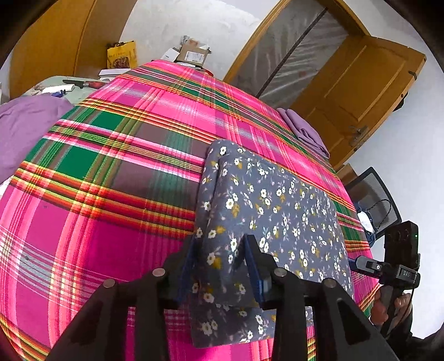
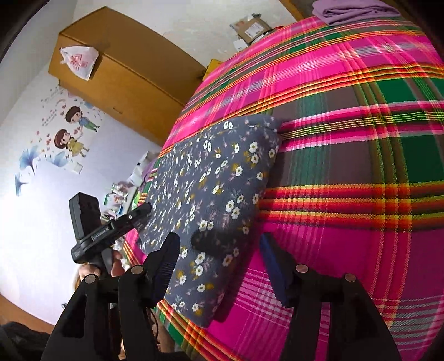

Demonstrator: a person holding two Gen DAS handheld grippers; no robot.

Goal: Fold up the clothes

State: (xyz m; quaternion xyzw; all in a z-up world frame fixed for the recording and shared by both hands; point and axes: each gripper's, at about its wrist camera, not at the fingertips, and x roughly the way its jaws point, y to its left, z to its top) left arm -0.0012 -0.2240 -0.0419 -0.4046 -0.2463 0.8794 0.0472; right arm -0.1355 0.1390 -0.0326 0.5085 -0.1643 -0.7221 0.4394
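Note:
A folded grey-blue floral garment (image 1: 266,216) lies on the pink plaid bed cover (image 1: 111,166). My left gripper (image 1: 222,252) straddles its left folded edge, fingers on both sides with a gap, cloth between them. In the right wrist view the same garment (image 2: 211,183) lies ahead. My right gripper (image 2: 219,250) is open wide above its near right corner, holding nothing. The left gripper's body (image 2: 111,230) shows at the garment's far side, and the right gripper's body (image 1: 388,270) shows in the left wrist view.
A folded purple garment (image 1: 305,130) lies at the bed's far right edge, also seen in the right wrist view (image 2: 352,11). More purple cloth (image 1: 27,125) lies at the left. A wooden door (image 1: 360,91), wardrobe (image 2: 125,69) and boxes (image 1: 191,54) surround the bed.

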